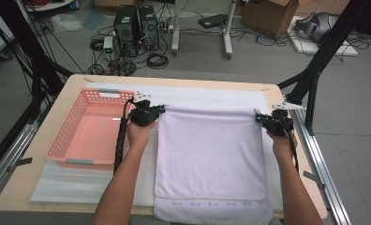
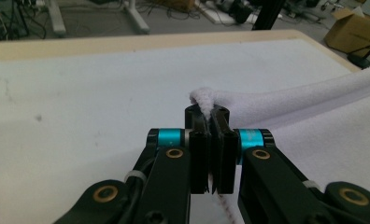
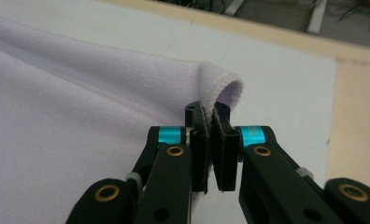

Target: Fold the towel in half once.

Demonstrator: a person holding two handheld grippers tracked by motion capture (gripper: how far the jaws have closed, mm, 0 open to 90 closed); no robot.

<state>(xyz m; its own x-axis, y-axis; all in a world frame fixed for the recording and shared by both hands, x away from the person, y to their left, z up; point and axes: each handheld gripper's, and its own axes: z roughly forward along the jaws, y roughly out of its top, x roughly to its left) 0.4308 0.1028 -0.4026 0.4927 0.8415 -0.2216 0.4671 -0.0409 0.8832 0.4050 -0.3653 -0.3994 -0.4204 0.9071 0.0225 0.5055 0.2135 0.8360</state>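
Observation:
A pale lilac towel (image 1: 211, 159) lies spread on the table, its near end hanging over the front edge. My left gripper (image 1: 159, 110) is shut on the towel's far left corner (image 2: 202, 99), which pokes up between the closed jaws. My right gripper (image 1: 259, 118) is shut on the far right corner (image 3: 223, 88), whose hemmed edge curls over the jaw tips. Both corners are lifted a little off the white mat (image 1: 207, 93). The towel's far edge (image 2: 304, 95) runs taut between the two grippers.
A pink plastic basket (image 1: 64, 140) stands at the left on the mat, close to my left forearm. The wooden table (image 1: 277, 96) ends just beyond the mat. Black frame legs (image 1: 315, 70) rise at the right, and computers and cables sit on the floor behind.

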